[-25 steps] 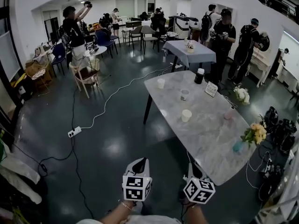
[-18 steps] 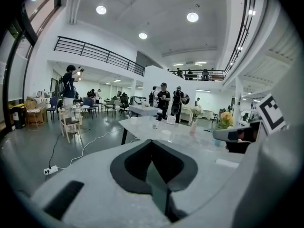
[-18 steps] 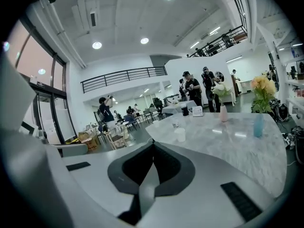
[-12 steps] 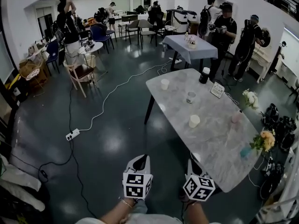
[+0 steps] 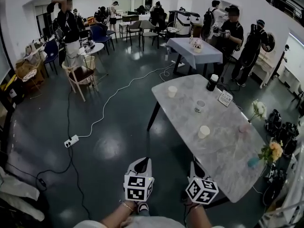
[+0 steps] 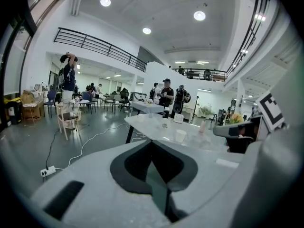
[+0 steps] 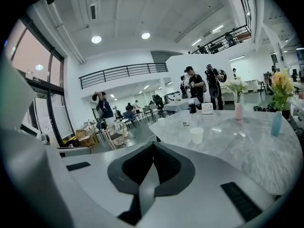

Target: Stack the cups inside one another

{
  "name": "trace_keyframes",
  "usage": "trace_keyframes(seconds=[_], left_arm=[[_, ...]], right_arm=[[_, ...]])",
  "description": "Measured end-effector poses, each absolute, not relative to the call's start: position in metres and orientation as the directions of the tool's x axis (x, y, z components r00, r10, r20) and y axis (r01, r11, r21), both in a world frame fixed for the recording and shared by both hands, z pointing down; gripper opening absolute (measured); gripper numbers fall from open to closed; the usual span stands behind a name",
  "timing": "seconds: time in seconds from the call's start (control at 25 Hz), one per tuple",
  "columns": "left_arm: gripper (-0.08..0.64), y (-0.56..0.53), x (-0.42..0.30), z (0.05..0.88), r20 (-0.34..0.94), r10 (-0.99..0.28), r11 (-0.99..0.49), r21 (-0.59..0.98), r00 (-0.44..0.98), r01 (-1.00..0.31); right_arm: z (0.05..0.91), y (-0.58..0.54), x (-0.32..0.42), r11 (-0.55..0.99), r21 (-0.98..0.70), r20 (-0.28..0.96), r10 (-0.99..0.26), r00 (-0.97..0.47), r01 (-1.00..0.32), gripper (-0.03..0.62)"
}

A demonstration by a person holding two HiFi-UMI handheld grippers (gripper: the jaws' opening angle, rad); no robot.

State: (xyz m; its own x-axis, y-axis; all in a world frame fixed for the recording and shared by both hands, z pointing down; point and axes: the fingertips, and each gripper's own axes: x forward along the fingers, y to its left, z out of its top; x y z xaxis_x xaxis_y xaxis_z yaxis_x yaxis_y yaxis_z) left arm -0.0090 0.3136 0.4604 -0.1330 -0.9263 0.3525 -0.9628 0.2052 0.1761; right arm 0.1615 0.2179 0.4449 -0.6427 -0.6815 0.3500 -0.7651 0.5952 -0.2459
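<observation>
Three pale cups stand apart on the marble table: a far one, a middle one and a near one. Both grippers hang low in the head view, short of the table's near end and touching no cup. My left gripper is shut and empty; its own view has the near cup ahead to the right of its jaws. My right gripper is also shut and empty, and the near cup lies just ahead of it.
The table also bears a black jar with a white lid, a small sign, a pink vase and two flower vases. A white cable and power strip cross the floor at left. A chair, a cloth-covered table and several people stand beyond.
Both grippers and the head view have come nearer to the table, which now sits lower and further right in the picture. Both stay shut and empty.
</observation>
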Motion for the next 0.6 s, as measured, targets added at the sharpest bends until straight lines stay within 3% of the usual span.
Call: trace_keyframes(seconds=[0.6], left_arm=[[-0.003, 0.279, -0.043, 0.476, 0.368, -0.926, 0.173, 0.204, -0.088, -0.963]], right_arm=[[0.453, 0.184, 0.143, 0.530, -0.253, 0.369, -0.721, -0.587, -0.809, 0.006]])
